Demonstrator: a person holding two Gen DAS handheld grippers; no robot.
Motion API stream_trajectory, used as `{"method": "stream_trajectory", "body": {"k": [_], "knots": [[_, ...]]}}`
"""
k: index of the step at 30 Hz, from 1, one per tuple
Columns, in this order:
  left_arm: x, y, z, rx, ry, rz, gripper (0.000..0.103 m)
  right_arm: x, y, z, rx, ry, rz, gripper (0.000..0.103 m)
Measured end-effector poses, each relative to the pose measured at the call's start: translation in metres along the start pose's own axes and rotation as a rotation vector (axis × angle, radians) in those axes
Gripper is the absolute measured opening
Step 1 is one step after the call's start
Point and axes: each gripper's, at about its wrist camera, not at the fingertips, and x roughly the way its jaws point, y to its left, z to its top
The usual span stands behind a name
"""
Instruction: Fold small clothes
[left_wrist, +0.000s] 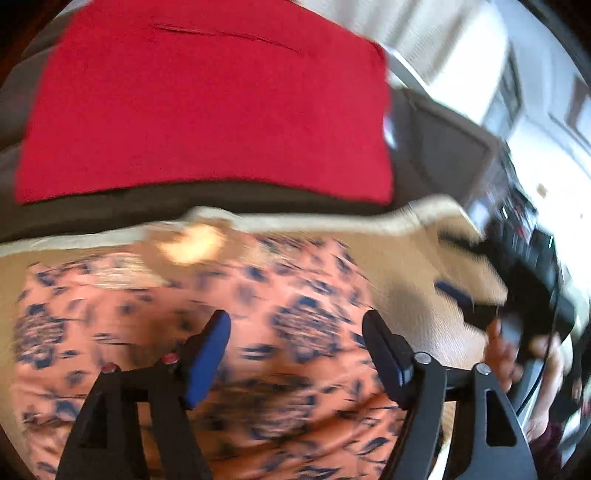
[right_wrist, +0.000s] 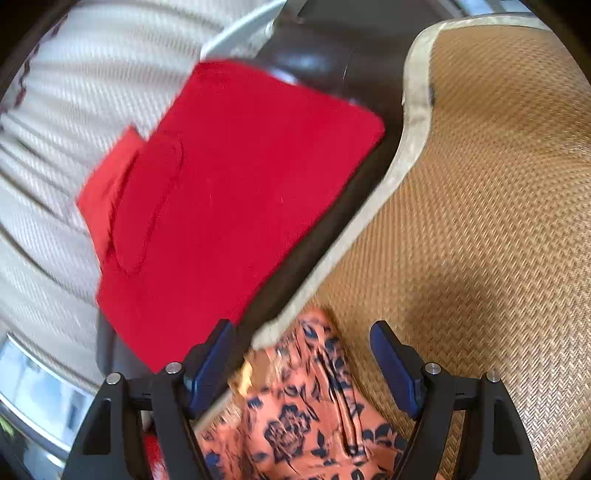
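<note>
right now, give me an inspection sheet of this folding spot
surface: woven mat with a pale border, laid over a dark top
job's things: floral garment flat on the mat; folded red garment on the dark top beyond the mat's edge
clutter: nothing seen
grippers: left gripper open above the floral garment, nothing between its pads; right gripper open over that garment's edge, holding nothing
cables: thin cable on the right gripper in the left view, too blurred to trace
surroundings: white ribbed fabric behind the red garment; bright room, blurred
</note>
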Motion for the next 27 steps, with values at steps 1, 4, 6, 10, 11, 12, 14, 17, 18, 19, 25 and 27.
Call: {"method": "stream_trajectory", "body": {"k": [1, 4, 6, 10, 11, 12, 14, 17, 18, 19, 25, 27], "knots": [[-0.004, 0.012, 0.0, -0.027, -0.007, 0.027, 0.075, 0.008, 0.004, -0.004, -0.021, 0.039, -0.011, 0.078], [-0.013, 0.061, 0.004, -0.105, -0.019, 0.162, 0.075, 0.027, 0.02, -0.015, -0.098, 0.102, -0.023, 0.071], [-0.016, 0.091, 0.002, -0.141, -0.014, 0.271, 0.075, 0.037, 0.037, -0.022, -0.187, 0.138, -0.013, 0.05], [-0.014, 0.136, -0.011, -0.232, 0.058, 0.379, 0.075, 0.063, 0.062, -0.05, -0.348, 0.249, -0.083, 0.038], [-0.014, 0.145, -0.018, -0.235, 0.084, 0.424, 0.075, 0.071, 0.063, -0.055, -0.36, 0.282, -0.103, 0.038], [-0.012, 0.151, -0.022, -0.229, 0.112, 0.467, 0.075, 0.083, 0.063, -0.061, -0.371, 0.334, -0.138, 0.038], [-0.004, 0.161, -0.036, -0.204, 0.185, 0.519, 0.075, 0.101, 0.056, -0.073, -0.39, 0.408, -0.25, 0.036], [0.002, 0.169, -0.051, -0.171, 0.228, 0.553, 0.075, 0.103, 0.06, -0.082, -0.444, 0.398, -0.288, 0.034], [0.001, 0.169, -0.052, -0.168, 0.225, 0.548, 0.075, 0.102, 0.065, -0.083, -0.455, 0.385, -0.285, 0.036], [-0.003, 0.169, -0.051, -0.174, 0.224, 0.537, 0.075, 0.101, 0.068, -0.085, -0.46, 0.376, -0.267, 0.038], [-0.032, 0.165, -0.045, -0.181, 0.136, 0.456, 0.075, 0.096, 0.113, -0.116, -0.566, 0.418, -0.093, 0.038], [-0.016, 0.165, -0.052, -0.148, 0.201, 0.502, 0.075, 0.099, 0.12, -0.13, -0.615, 0.465, -0.059, 0.038]]}}
